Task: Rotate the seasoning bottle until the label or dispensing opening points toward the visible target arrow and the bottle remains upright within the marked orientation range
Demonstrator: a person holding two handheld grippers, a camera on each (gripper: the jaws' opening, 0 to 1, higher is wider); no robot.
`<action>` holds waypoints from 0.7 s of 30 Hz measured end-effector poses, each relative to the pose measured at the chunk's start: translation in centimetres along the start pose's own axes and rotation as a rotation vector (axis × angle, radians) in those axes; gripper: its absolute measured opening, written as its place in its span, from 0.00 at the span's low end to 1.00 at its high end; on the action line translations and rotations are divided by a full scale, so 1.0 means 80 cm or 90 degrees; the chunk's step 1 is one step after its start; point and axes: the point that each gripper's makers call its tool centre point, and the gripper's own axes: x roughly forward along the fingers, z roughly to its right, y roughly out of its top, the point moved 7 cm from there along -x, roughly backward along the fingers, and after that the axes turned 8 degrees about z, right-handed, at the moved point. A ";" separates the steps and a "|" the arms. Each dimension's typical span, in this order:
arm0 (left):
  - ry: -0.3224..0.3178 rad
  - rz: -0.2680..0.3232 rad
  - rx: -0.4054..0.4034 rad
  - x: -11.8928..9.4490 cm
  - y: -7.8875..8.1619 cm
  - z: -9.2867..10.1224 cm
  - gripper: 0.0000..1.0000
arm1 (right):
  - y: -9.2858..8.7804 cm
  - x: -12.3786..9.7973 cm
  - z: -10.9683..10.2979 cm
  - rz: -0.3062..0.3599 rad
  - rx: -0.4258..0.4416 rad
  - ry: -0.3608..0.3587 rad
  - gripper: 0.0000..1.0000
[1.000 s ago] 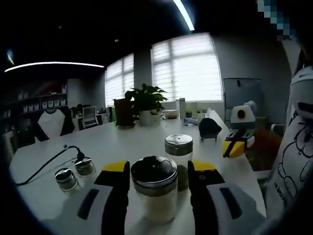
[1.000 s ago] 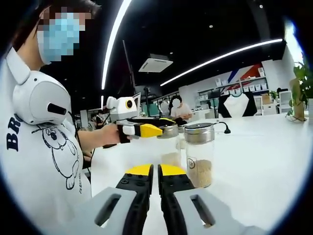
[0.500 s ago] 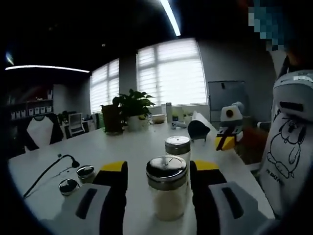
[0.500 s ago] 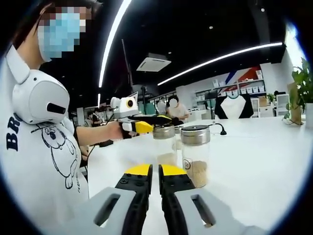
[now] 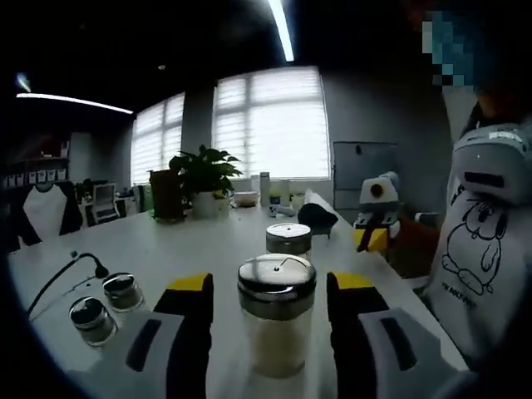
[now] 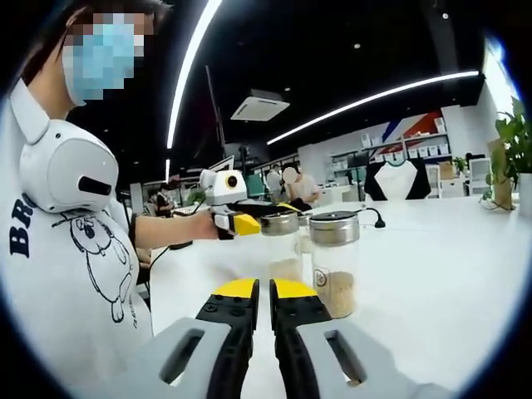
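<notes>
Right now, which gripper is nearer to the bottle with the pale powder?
Left. The left gripper has its fingers on both sides of the pale-powder bottle. The right gripper is shut, farther back on the white table.

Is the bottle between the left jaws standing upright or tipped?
Upright: the seasoning bottle stands on the white table, its metal lid level, between the open left gripper.

Two tall seasoning bottles stand ahead of the left gripper's jaws: one between them [image 5: 277, 314], one just beyond [image 5: 288, 239]. Two small shakers [image 5: 88, 319] [image 5: 124, 291] sit to the jaws' left. One potted plant [image 5: 199, 179] stands far ahead.
</notes>
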 end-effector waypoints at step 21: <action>-0.007 -0.012 0.007 0.010 0.003 0.010 0.40 | -0.006 0.000 0.008 -0.006 0.006 -0.005 0.02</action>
